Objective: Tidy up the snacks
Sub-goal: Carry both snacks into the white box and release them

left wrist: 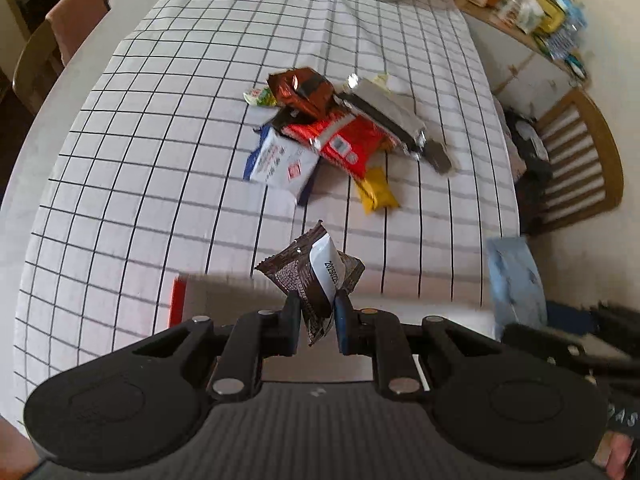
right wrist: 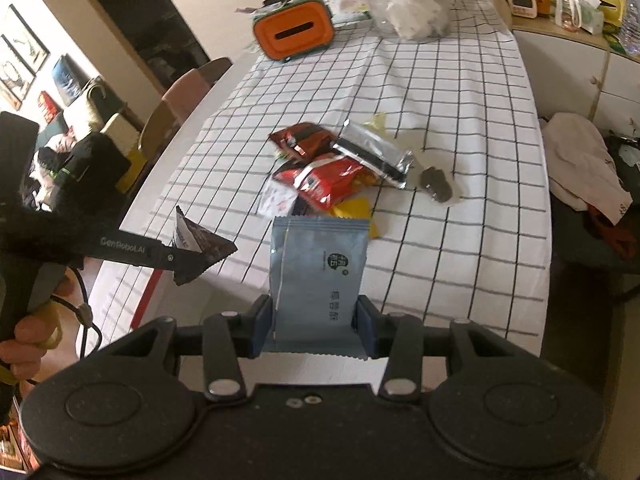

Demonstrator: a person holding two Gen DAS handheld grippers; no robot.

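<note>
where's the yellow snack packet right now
In the left wrist view, the yellow packet lies on the checked tablecloth at the pile's near edge, partly under the red packet.

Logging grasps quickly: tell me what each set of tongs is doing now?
Left tongs: closed on the dark brown snack packet.
Right tongs: closed on the light blue snack packet.

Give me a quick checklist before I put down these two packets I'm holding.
1. Left gripper shut on the dark brown packet: ok.
2. Right gripper shut on the pale blue packet: ok.
3. Both packets lifted off the checked tablecloth: ok.
4. Snack pile apart from both grippers: ok.
5. Red-edged white box under the left gripper open and ready: cannot tell, blurred.
6. Space in the box for both packets: cannot tell.
</note>
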